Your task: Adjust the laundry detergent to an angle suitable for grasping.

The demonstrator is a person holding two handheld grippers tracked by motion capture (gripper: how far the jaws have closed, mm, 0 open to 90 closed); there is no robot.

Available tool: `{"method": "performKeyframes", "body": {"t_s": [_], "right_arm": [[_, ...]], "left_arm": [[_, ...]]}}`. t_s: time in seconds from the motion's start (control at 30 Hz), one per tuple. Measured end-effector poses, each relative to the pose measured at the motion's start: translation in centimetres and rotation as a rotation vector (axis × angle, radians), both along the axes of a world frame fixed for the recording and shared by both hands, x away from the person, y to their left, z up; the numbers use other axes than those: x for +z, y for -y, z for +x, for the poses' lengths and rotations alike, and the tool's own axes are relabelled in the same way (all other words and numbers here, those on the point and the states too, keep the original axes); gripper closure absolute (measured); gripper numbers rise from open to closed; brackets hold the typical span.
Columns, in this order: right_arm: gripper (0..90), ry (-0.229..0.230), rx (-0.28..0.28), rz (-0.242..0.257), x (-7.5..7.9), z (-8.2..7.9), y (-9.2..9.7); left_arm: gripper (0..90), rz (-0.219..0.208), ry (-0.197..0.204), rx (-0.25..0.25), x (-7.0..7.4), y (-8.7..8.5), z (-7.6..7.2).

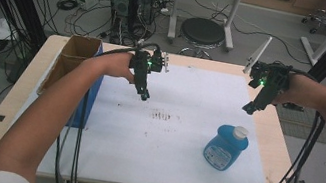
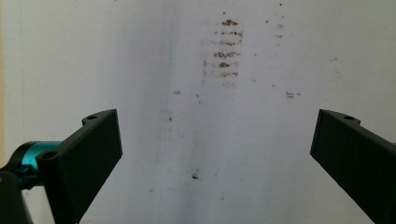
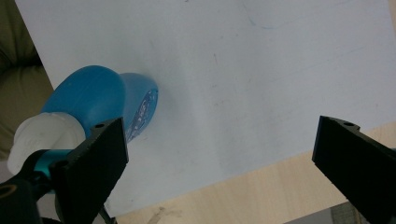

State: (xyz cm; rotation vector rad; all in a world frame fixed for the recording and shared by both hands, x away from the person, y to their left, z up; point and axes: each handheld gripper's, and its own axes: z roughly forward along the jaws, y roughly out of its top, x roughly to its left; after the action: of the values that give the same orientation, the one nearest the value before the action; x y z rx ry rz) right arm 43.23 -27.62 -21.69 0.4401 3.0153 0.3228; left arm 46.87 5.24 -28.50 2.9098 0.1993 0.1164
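The bottle (image 1: 225,148) looks like glossy blue plastic with a matt white cap. A stained white paper sheet (image 1: 167,143) covers the pale wood table (image 1: 5,109); a cardboard box (image 1: 73,58) stands at its left edge.

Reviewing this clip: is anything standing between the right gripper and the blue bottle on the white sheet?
Nothing visible does. The right gripper hangs with open, empty jaws above the white sheet, and the blue bottle stands upright nearer the person, with only bare sheet between them. The left gripper is off to the side.
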Motion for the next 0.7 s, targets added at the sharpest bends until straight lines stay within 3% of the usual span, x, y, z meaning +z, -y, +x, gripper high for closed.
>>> {"method": "performKeyframes", "body": {"t_s": [0.7], "right_arm": [[2.5, 0.014, 0.010, 0.004, 0.27, -0.48, 0.11]], "left_arm": [[2.1, 0.003, 0.025, 0.009, 0.37, -0.04, -0.69]]}}
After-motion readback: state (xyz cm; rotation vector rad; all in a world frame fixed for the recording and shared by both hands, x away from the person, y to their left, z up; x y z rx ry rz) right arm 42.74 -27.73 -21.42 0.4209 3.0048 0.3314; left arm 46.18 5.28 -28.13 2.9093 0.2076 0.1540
